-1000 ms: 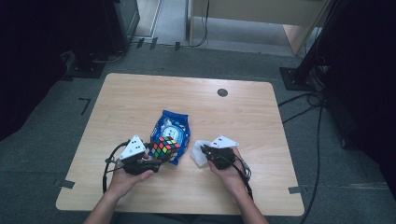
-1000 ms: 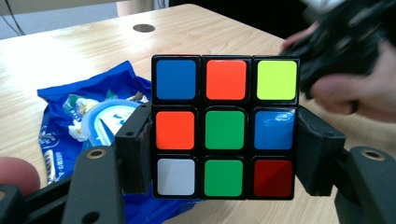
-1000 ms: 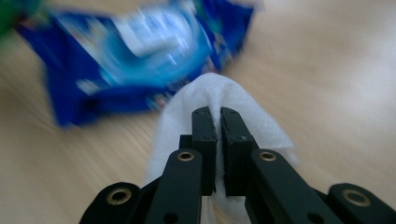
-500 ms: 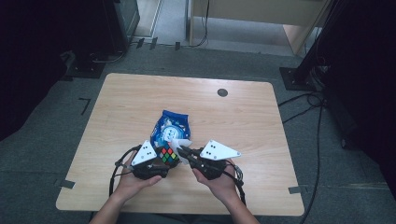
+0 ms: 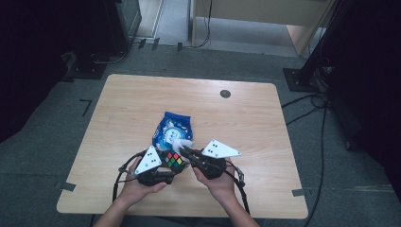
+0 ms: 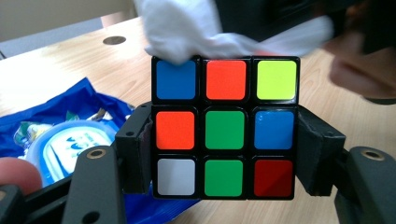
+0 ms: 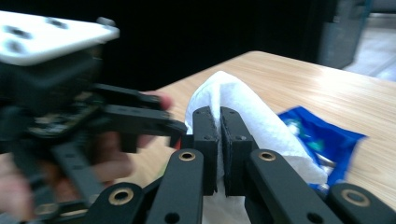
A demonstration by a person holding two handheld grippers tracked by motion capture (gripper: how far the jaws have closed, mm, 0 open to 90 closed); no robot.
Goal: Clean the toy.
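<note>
One puzzle cube (image 6: 224, 127) sat clamped between the left gripper (image 5: 163, 171) jaws, near the table's (image 5: 246, 118) front edge. The right gripper (image 5: 185, 152) pinched a white tissue (image 7: 247, 116), jaws nearly closed, tissue touching the cube's top. A blue wipes pack (image 5: 171, 129) lay just behind. Wooden tabletop, round hole (image 5: 225, 93) far side; grey floor, cables (image 5: 307, 106), dark stands around.

The light wooden worktop (image 5: 142, 104) carries a blue wipes packet (image 5: 171, 129) near its centre; a round grommet (image 5: 225, 93) sits toward the far edge.
</note>
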